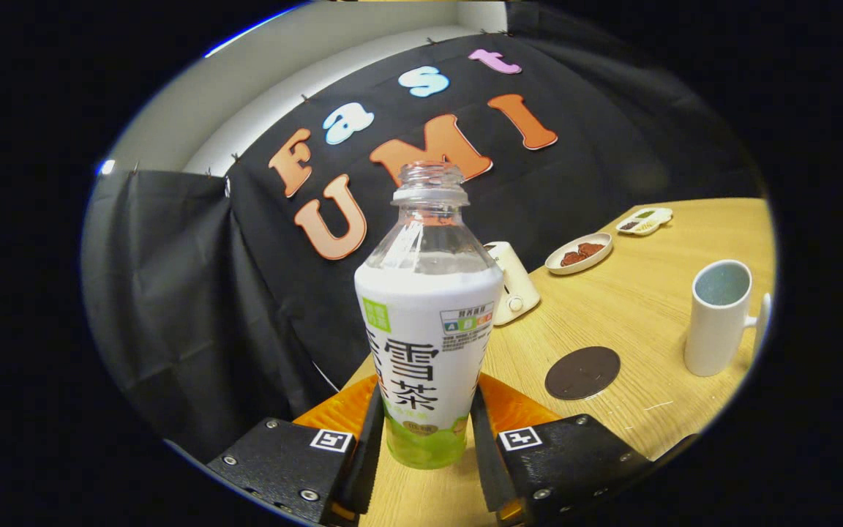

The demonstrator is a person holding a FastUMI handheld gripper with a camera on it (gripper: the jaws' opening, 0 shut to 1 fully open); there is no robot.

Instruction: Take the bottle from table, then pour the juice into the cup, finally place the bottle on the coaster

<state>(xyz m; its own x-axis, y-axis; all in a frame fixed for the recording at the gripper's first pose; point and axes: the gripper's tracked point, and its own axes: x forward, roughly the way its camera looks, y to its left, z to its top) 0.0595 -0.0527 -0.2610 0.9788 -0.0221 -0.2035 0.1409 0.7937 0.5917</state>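
Observation:
An uncapped clear bottle [427,322] with a white label and pale green juice stands upright between my fingers, and my gripper [425,432] is shut on its lower body. I cannot tell whether its base rests on the wooden table [626,315] or hangs just above it. Beyond the fingers to the right lies a dark round coaster [582,372]. A white cup [718,316] with a handle stands upright further right of the coaster; its inside looks empty.
Behind the bottle sits a small white appliance [515,287] with a knob. Further back on the table are an oval dish of brown pieces [579,254] and a small divided white tray [644,221]. Black cloth hangs along the table's left and far sides.

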